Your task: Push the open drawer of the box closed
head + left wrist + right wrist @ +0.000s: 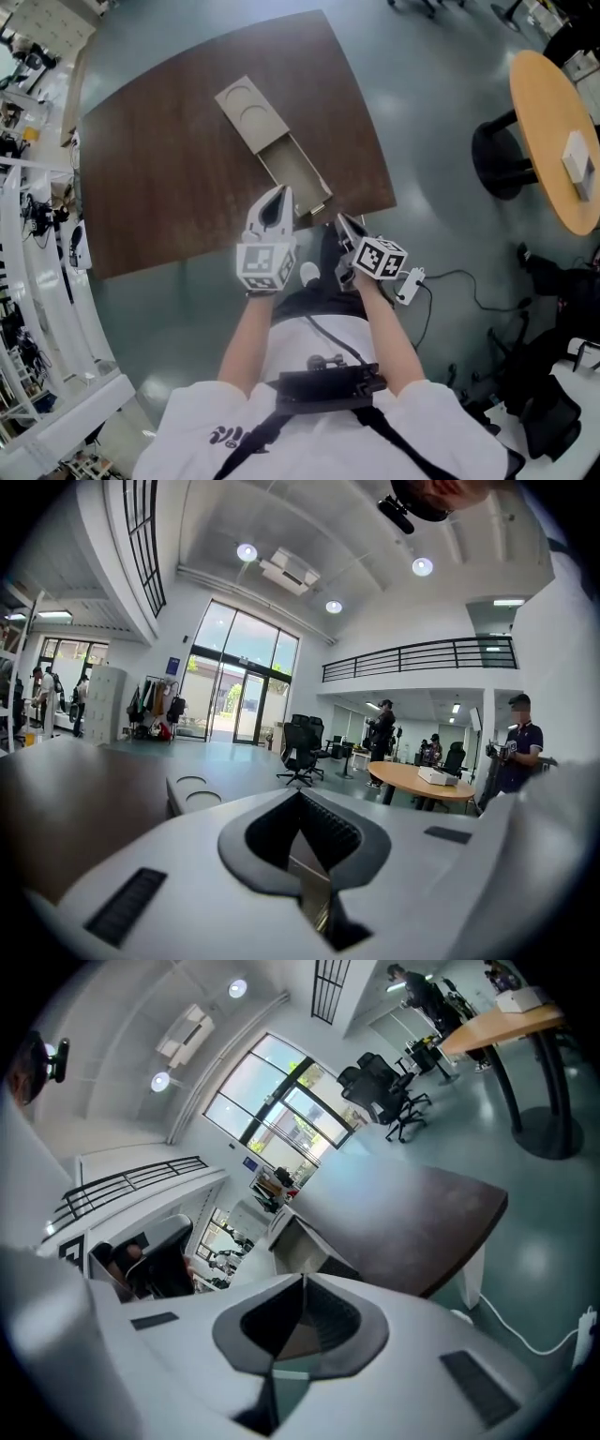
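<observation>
1. Nearest the person, both grippers sit side by side at the near edge of the worktop [169, 178]. The left gripper [278, 197] is a bit further forward than the right gripper [343, 225].
2. Left fingers [333, 832] are pressed together with nothing between them; the left gripper view shows the pads meeting at the tip. Right fingers [333, 1316] are the same: tip closed, empty.
3. Just past the tips is the drawer [298, 173], pulled well out of the box [248, 114] toward the person. No contents are visible in it.
4. In the head view the left tip overlaps the drawer's front-left corner, but I can't tell whether it touches or hovers above. The right tip is just beside the front-right corner, at the worktop edge, and looks clear of the drawer.
5. The box lies diagonally mid-worktop, with two round recesses in its top face. Its open end faces the grippers.
6. Status, my read: closing hasn't started, since the drawer front is well away from the box body. What's left is to set a closed tip flat on the drawer front and push along the box's long axis until it's flush. Risk: the box may slide on the worktop rather than the drawer going in.
7. Further out, a round table [553, 131] stands on the floor, not involved.
</observation>
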Tool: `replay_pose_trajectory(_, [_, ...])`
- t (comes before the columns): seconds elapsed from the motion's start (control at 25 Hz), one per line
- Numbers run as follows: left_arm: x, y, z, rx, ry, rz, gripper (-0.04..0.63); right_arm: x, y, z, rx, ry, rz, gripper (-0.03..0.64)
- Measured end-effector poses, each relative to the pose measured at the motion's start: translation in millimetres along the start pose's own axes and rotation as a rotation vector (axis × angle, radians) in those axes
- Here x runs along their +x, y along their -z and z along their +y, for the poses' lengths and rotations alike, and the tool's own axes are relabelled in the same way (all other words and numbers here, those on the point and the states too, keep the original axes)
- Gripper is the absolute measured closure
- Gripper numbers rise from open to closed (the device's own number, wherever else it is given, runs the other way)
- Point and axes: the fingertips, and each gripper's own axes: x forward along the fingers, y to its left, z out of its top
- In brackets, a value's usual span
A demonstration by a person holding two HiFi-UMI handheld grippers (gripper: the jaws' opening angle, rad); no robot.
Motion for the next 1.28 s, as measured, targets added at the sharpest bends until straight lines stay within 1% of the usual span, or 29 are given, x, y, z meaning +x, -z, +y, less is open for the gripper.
replay_pose_trajectory(0.16, [7,14,12,-0.011,-0.023,0.04,0.581,19,17,-13,0.083,-0.003,0.014,0.617])
replay_pose_trajectory(0.24, [12,20,21,-0.01,-0.057,0.059,0.581,29,22,-17,0.112,-0.018,0.024,0.61])
replay_pose_trajectory(0.36, [15,27,33,-0.017,-0.096,0.078,0.581,40,31,-17,0.159,-0.056,0.038,0.552])
replay_pose_trajectory(0.44, [17,32,36,-0.022,-0.1,0.085,0.581,45,39,-19,0.185,-0.061,0.049,0.54])
replay_pose_trajectory(0.72, [33,32,41,-0.026,-0.109,0.085,0.581,62,38,-24,0.267,-0.081,0.059,0.54])
replay_pose_trajectory(0.84, [33,35,39,-0.039,-0.108,0.081,0.581,64,40,-29,0.304,-0.067,0.068,0.541])
replay_pose_trajectory(1.0, [29,36,46,-0.053,-0.129,0.081,0.581,69,39,-29,0.322,-0.056,0.082,0.543])
replay_pose_trajectory(1.08, [28,35,50,-0.066,-0.141,0.075,0.581,70,38,-30,0.328,-0.053,0.091,0.565])
replay_pose_trajectory(1.28, [22,33,58,-0.095,-0.161,0.054,0.581,73,37,-24,0.337,-0.063,0.117,0.568])
